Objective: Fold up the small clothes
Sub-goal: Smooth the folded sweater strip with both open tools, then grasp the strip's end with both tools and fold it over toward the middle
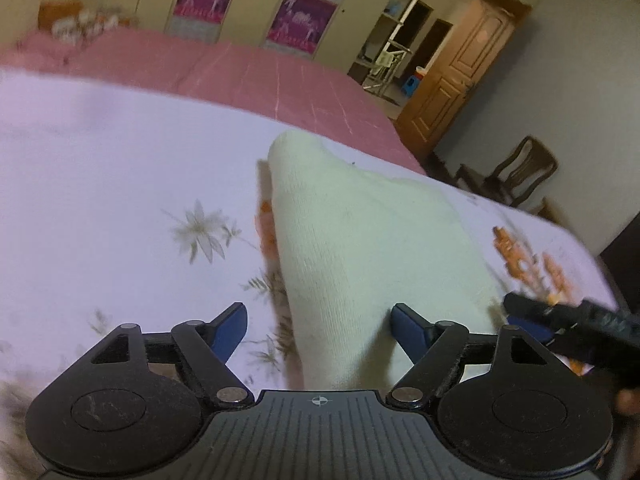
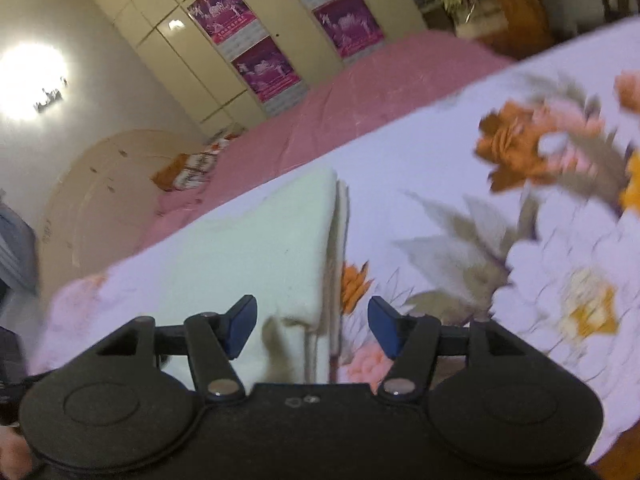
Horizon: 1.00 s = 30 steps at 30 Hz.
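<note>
A folded cream knitted garment lies flat on the white flowered bedsheet. In the left wrist view my left gripper is open, its blue pads either side of the garment's near edge and not pressing it. The right gripper's black finger shows at that view's right edge. In the right wrist view the same garment shows its folded right edge. My right gripper is open just above the near corner, blue pads clear of the cloth.
A pink bedspread covers the far part of the bed. Cream wardrobes with purple posters line the wall. A wooden door and a dark wooden chair stand beyond the bed's right edge. A bright lamp glares.
</note>
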Each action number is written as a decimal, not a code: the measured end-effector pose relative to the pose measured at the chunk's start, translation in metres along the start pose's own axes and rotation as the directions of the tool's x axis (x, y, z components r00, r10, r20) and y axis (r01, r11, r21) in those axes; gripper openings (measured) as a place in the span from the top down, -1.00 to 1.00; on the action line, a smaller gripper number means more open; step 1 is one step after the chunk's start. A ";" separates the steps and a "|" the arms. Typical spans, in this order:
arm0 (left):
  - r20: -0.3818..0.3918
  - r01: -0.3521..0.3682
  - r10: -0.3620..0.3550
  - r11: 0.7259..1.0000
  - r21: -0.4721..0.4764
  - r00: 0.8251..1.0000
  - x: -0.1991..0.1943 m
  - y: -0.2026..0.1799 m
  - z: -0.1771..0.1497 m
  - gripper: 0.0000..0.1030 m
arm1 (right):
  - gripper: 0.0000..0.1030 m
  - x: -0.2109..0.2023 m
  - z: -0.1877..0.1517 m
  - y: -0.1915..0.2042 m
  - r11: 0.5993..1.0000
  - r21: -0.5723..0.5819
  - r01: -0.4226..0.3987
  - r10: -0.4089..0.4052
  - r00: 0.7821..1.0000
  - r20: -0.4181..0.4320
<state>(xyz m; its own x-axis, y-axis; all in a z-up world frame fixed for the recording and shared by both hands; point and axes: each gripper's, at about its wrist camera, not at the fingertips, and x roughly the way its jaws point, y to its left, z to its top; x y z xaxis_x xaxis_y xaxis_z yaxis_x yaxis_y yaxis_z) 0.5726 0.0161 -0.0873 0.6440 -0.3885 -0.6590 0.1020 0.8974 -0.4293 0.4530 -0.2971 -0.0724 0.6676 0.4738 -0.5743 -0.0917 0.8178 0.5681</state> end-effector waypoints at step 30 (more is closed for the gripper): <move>-0.048 0.091 -0.093 0.996 -0.024 0.995 0.040 -0.007 0.013 -0.35 | -0.03 0.040 0.009 0.005 0.992 -0.075 -0.101 0.092 0.989 -0.116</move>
<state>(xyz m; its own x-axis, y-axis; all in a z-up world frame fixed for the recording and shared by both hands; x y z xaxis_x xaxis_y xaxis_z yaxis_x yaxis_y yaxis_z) 0.6076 -0.0028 -0.1031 0.5948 -0.4794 -0.6452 0.1421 0.8528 -0.5026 0.4857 -0.2768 -0.0874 0.5663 0.5816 -0.5840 -0.2141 0.7881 0.5772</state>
